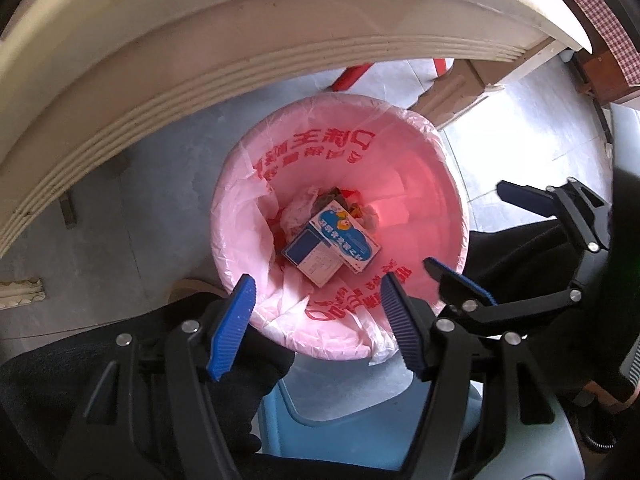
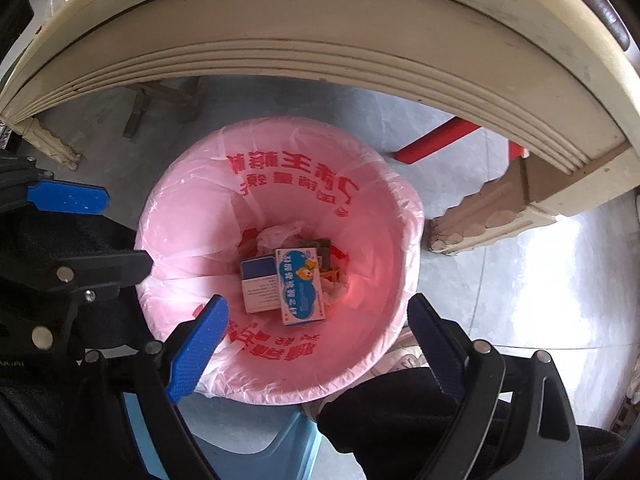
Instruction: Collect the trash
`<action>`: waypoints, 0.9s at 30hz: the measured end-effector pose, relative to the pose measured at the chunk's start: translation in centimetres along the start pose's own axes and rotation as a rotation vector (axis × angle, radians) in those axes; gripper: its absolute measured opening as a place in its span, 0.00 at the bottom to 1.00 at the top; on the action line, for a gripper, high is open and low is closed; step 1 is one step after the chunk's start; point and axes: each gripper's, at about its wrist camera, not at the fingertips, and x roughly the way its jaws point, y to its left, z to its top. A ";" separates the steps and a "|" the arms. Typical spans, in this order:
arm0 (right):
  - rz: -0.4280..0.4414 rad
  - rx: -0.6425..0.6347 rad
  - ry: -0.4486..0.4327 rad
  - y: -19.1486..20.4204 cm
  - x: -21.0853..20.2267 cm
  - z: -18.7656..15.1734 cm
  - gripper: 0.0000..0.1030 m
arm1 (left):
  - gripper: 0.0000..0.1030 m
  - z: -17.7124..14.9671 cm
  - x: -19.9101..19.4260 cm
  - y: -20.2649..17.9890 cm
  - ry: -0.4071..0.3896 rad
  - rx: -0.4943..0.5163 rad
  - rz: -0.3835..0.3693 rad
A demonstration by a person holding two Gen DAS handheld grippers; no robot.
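The bin, lined with a pink bag bearing red print, stands on the grey floor just in front of the cream table. Left gripper hangs above the near rim of the bin, jaws spread wide, nothing between them. Right gripper hangs likewise above the near rim, jaws spread wide and empty; in the left view it shows at the right side of the bin, equally parted. At the bottom of the bin lie two flat boxes: a blue box with a cartoon print, resting partly on a white box with a dark blue panel. Behind them in the bin sit crumpled plastic and small wrappers. A pale blue stool stands just near of the bin.
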 end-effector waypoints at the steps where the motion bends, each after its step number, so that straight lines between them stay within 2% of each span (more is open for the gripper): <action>1: -0.009 0.010 -0.008 -0.3 -0.4 0.0 0.86 | 0.62 0.1 -0.4 -0.1 -0.015 -0.004 0.017; 3: -0.028 0.028 -0.025 -0.7 -1.3 0.0 0.86 | 0.62 0.2 -1.4 -0.4 -0.054 -0.023 0.045; 7: -0.090 0.091 -0.105 -2.4 -4.5 0.0 0.86 | 0.64 0.2 -4.2 -1.4 -0.144 -0.073 0.045; 9: -0.129 0.138 -0.171 -3.7 -6.9 0.0 0.86 | 0.70 0.1 -5.9 -2.5 -0.197 -0.082 0.065; 14: -0.186 0.244 -0.381 -6.4 -14.5 -0.4 0.86 | 0.72 -0.5 -11.6 -6.1 -0.359 -0.045 0.140; 15: -0.197 0.258 -0.423 -6.7 -16.1 -0.5 0.86 | 0.76 -0.6 -12.7 -6.7 -0.388 -0.039 0.149; 19: -0.256 0.268 -0.591 -7.0 -22.7 -1.4 0.86 | 0.81 -1.3 -17.7 -9.1 -0.515 -0.030 0.170; 23: -0.281 0.272 -0.722 -6.8 -27.7 -2.4 0.93 | 0.88 -2.3 -21.9 -10.6 -0.634 -0.047 0.208; 27: -0.302 0.264 -0.816 -6.2 -31.7 -3.2 0.93 | 0.93 -3.0 -24.6 -11.3 -0.703 -0.069 0.233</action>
